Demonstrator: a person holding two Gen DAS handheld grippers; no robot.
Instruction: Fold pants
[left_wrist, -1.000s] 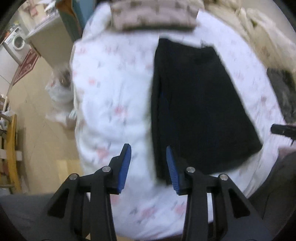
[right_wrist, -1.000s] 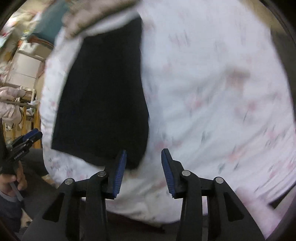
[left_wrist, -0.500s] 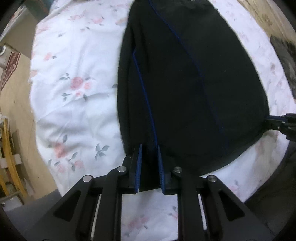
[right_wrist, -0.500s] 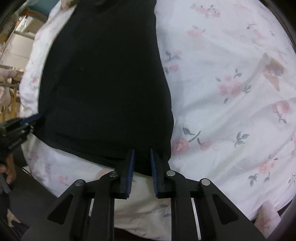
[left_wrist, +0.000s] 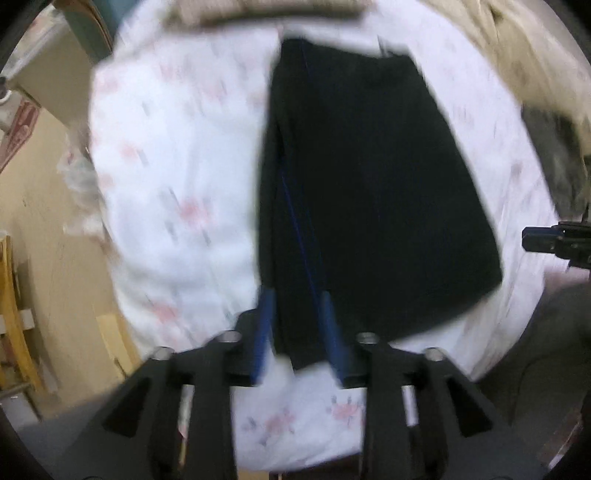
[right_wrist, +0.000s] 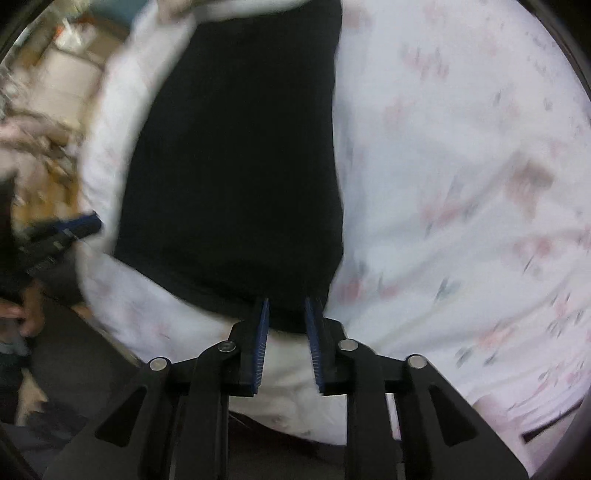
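Left wrist view: your left claw (left_wrist: 297, 325) sits at the near left corner of the pants (left_wrist: 369, 184). Its blue pads (left_wrist: 264, 332) stand apart with the corner of the dark cloth lying between them, but motion blur hides whether the pads press on the fabric, so you cannot tell if a grip is made. The pants lie flat on the bed (left_wrist: 177, 192), which carries a white floral sheet. They already form one compact dark panel with a thin blue stripe (left_wrist: 295, 221) running lengthwise near the left edge. The panel runs from the near edge of the bed toward a beige folded item (left_wrist: 258, 11) at the far side. Your right claw (left_wrist: 543, 238) shows at the right edge of this view, just off the near right corner of the pants.

Right wrist view: your right claw (right_wrist: 286, 332) sits at the near right corner of the pants (right_wrist: 236, 147). Its pads are also apart with the hem between them; contact is again too blurred to confirm. Your left claw (right_wrist: 74, 227) appears at the left, beside the near left corner.

Task status, as a judgement: the lengthwise fold looks complete, because the legs seem stacked into one panel. The crosswise fold, near hem carried toward the far end, remains. Both claws are placed on the near corners for it.
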